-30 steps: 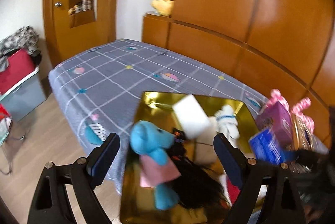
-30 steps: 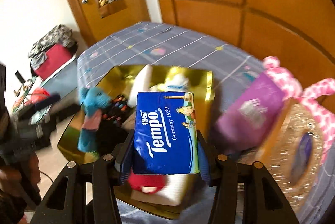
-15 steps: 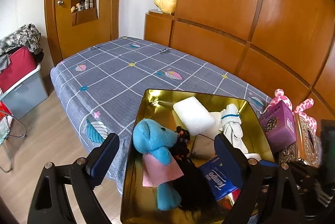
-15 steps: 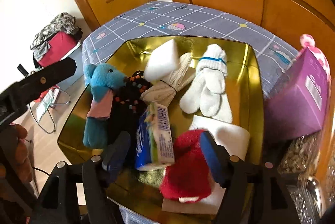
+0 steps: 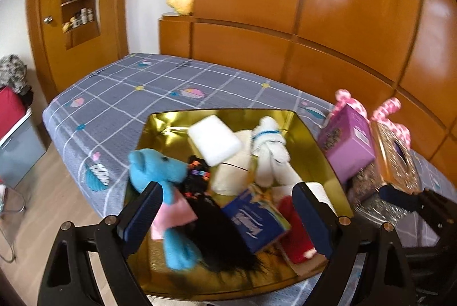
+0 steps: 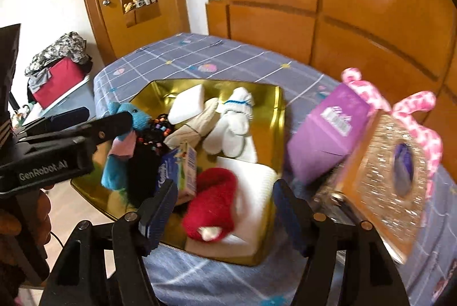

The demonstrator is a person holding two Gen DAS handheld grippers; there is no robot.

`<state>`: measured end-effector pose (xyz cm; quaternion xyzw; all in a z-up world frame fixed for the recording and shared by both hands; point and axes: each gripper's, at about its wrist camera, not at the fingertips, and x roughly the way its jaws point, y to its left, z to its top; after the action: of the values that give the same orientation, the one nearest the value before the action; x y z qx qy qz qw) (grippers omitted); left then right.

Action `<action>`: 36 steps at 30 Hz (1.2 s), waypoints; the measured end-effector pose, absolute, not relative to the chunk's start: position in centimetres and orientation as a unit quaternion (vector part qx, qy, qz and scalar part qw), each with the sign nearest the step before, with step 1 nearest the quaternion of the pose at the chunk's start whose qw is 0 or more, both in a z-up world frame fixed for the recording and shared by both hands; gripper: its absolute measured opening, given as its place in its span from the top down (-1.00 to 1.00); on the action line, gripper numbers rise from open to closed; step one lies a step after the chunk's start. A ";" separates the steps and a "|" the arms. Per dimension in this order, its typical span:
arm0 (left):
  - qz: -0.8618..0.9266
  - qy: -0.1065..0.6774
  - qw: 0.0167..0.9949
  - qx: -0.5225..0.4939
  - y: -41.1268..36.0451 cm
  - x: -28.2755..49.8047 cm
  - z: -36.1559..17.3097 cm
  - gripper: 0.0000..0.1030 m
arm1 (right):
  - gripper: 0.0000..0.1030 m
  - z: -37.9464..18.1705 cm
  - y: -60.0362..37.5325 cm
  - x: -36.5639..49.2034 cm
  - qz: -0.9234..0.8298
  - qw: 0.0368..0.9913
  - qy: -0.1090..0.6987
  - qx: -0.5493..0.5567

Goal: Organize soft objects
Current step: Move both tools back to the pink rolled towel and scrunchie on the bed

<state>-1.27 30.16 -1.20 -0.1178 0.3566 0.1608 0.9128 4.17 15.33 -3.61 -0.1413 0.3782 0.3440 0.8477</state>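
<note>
Both grippers hover above a gold tray (image 6: 278,134) that rests on the checked bedcover (image 5: 120,94). The left gripper (image 5: 228,220) stands with its fingers spread wide and nothing between them. The right gripper (image 6: 222,214) is likewise released and empty, its jaws parted over the tray's near edge.

The blue tissue pack (image 5: 254,223) sits inside the tray, propped on edge against the black wig-like item (image 5: 217,229) and beside the red sock (image 6: 211,200). Also in the tray: a blue plush bear (image 5: 160,177), a white sponge (image 5: 214,139), white socks (image 6: 234,126) and a folded white cloth (image 6: 254,183).

A purple box (image 6: 322,134) and a glittery tissue case (image 6: 382,177) remain outside the tray, just beside its right rim.

Risks, as judged:
1. The tissue pack leans and may topple onto the sock if nudged.
2. The tray is crowded; a further item could ride on the pile and slide over the rim.
3. The 2 grippers work close together, so a reach for the purple box could clip the tray wall or the other gripper.
</note>
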 end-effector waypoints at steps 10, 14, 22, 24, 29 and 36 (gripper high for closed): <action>0.102 0.361 0.923 -0.087 26.2 -1.0 -1.5 -0.79 | -0.37 -1.0 8.8 4.2 0.288 0.888 0.346 -0.097; 0.071 0.367 0.925 -0.071 24.2 -0.9 -1.8 -0.79 | -0.37 -0.4 4.7 5.1 0.246 0.902 0.345 -0.081; -0.034 0.378 0.925 -0.022 18.3 -0.6 -2.0 -0.79 | -0.37 -0.7 -7.1 7.6 0.121 0.923 0.363 -0.036; -0.071 0.380 0.922 -0.006 16.5 -0.5 -1.9 -0.79 | -0.37 -0.6 -10.8 8.0 0.079 0.928 0.365 -0.016; -0.136 0.383 0.913 0.035 11.7 -0.1 -1.9 -0.78 | -0.37 0.0 -20.4 8.1 -0.042 0.934 0.351 0.041; -0.197 0.393 0.895 0.075 6.1 1.3 -1.9 -0.78 | -0.37 -0.9 -33.8 6.7 -0.201 0.906 0.325 0.183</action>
<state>1.31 6.10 -1.90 0.0754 0.3933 -0.1969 0.8949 6.69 -33.75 -0.92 0.1832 0.3252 -0.2005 0.9058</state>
